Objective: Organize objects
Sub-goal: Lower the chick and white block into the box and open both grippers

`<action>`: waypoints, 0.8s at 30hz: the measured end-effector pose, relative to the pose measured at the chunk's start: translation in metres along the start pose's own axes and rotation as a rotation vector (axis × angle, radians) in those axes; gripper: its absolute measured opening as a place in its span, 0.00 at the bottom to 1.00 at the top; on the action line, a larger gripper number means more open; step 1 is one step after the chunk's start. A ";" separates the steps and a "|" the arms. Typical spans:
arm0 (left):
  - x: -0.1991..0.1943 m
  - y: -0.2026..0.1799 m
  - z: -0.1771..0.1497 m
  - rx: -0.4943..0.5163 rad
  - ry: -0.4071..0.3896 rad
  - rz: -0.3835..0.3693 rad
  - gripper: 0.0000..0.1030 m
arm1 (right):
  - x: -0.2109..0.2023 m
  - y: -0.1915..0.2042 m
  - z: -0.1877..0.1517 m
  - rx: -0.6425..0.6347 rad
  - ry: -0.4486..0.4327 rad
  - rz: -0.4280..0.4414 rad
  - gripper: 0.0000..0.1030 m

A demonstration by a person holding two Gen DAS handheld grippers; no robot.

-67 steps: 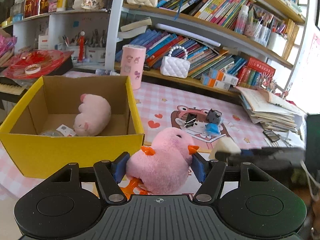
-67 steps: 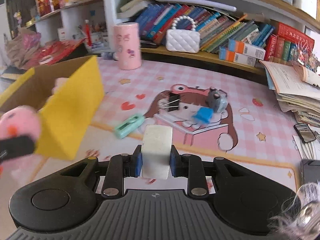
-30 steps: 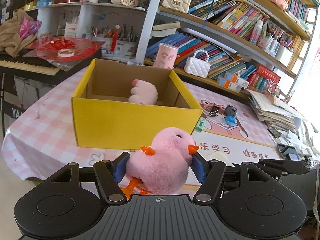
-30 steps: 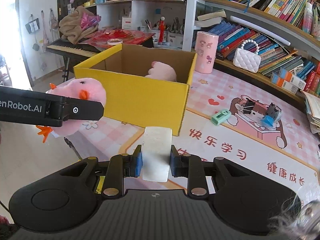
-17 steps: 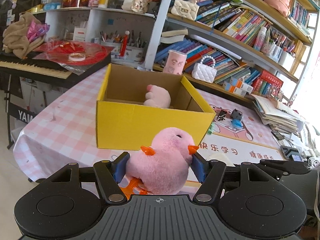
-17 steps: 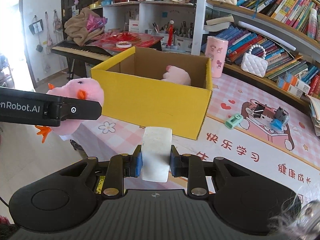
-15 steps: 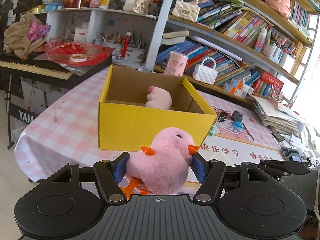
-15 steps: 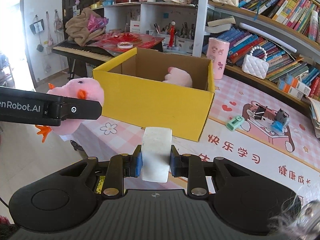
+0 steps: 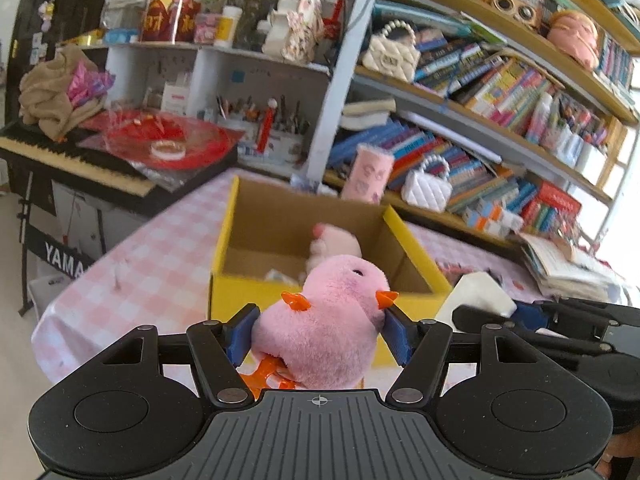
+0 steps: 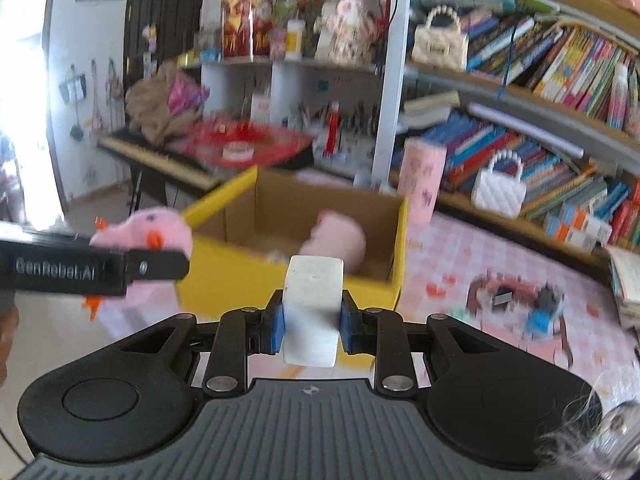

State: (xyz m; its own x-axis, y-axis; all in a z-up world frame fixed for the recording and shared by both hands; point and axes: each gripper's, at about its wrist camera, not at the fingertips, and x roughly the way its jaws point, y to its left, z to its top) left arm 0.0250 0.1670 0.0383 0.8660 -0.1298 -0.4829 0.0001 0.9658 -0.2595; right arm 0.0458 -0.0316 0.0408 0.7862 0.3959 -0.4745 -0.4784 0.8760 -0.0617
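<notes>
Left wrist view: your left gripper pinches the pink plush chick between its blue pads, carried in the air just short of the near wall of the yellow box, which sits on the checked tablecloth with another pink plush toy already inside. You seem to be in the carrying step; next you would need to bring the chick over the rim, lower it and spread the jaws. The chick hides part of the box's inside, and the picture is blurred. Right wrist view: your right gripper is pressed tight on a white block, also held short of the box; it needs the same lift over the rim. What the block is you cannot tell, and the small things on the pink mat are too smeared to name.
</notes>
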 end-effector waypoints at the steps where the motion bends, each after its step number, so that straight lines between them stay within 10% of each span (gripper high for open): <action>1: 0.003 -0.001 0.006 -0.004 -0.012 0.006 0.63 | 0.004 -0.003 0.007 0.000 -0.018 0.001 0.24; 9: 0.047 -0.011 0.034 0.002 -0.042 0.078 0.63 | 0.058 -0.021 0.040 -0.050 -0.071 0.024 0.24; 24: 0.121 -0.021 0.024 0.050 0.062 0.226 0.58 | 0.155 -0.044 0.030 -0.123 0.150 0.152 0.24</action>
State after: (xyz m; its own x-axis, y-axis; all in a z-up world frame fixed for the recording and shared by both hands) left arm 0.1419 0.1363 0.0056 0.8145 0.0787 -0.5748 -0.1642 0.9815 -0.0983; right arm 0.2006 -0.0002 -0.0035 0.6391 0.4670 -0.6111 -0.6378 0.7659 -0.0817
